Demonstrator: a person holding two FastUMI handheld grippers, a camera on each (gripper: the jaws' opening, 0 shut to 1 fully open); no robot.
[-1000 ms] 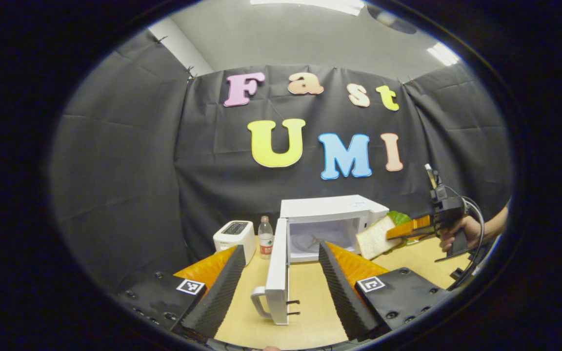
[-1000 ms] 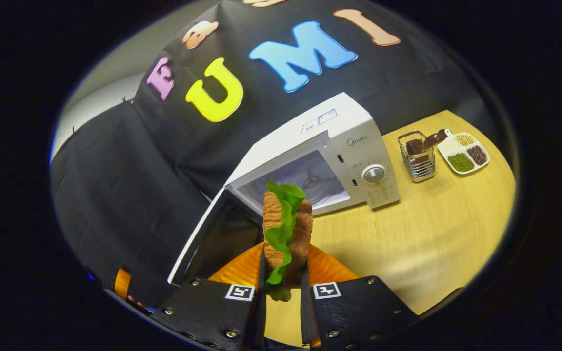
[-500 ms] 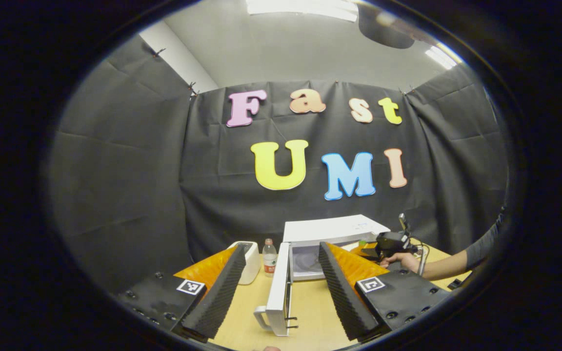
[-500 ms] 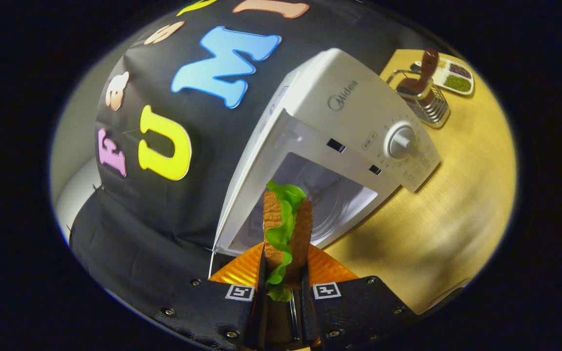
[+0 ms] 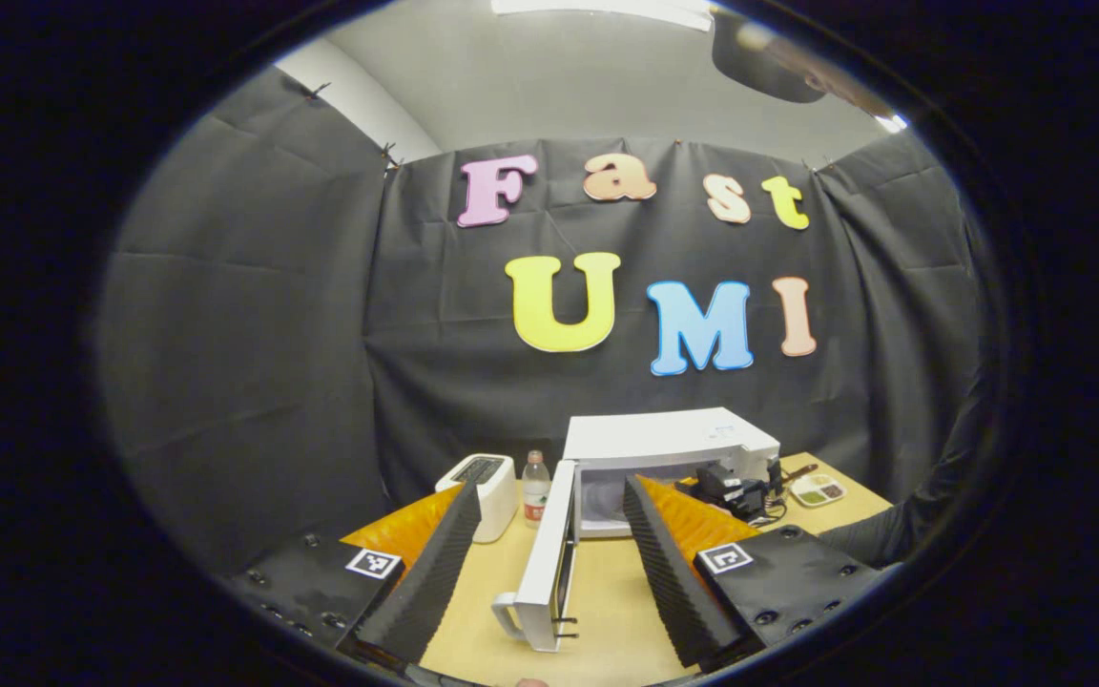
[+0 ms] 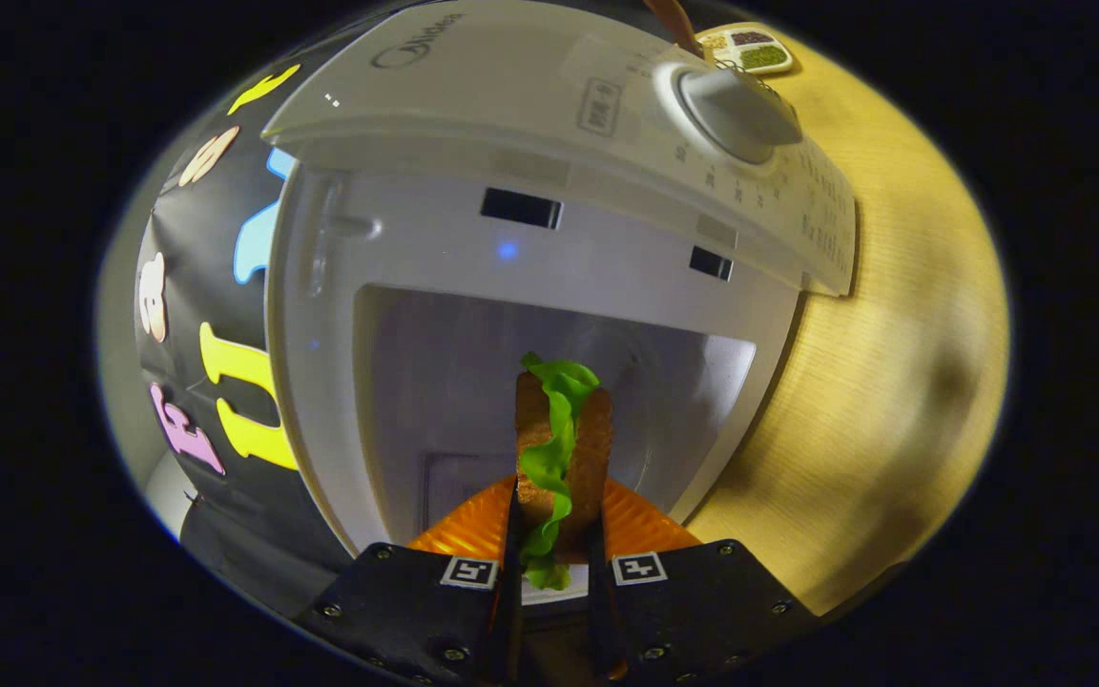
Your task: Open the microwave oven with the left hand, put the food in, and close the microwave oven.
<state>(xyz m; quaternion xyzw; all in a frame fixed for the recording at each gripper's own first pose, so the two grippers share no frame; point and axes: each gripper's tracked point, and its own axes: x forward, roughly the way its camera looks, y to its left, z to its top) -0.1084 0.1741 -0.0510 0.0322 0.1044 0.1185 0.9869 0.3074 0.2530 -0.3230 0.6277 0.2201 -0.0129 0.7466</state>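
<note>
- Sandwich (image 6: 559,448): bread with a green leaf between the slices, held on edge, clamped between both fingers of the right gripper (image 6: 551,563). It is seen straight ahead of those fingers, at the mouth of the cavity, not yet set down.
- Microwave oven (image 6: 549,124): white, open. The cavity (image 6: 454,382) is directly beyond the sandwich; nothing else is seen inside it. The dial (image 6: 736,110) lies above and to the right of the right gripper's fingers.
- Door (image 5: 549,558): swung fully out, seen edge-on between the fingers of the left gripper (image 5: 549,534), handle toward the camera and untouched.
- Left gripper: fingers wide apart, nothing held, kept back from the oven.
- Right gripper, farther off (image 5: 726,482): seen ahead and right of the left gripper's fingers, at the oven's front.
- Step judged in hand: food being put in. Next move is judged to call for deeper entry, lowering to the cavity floor, release, then withdrawal before the door is closed.
- Divided dish (image 5: 819,490): small portions, contents unclear, right of the oven.
- Toaster (image 5: 481,482) and bottle (image 5: 536,474): left of the door, on the table (image 5: 607,611).
</note>
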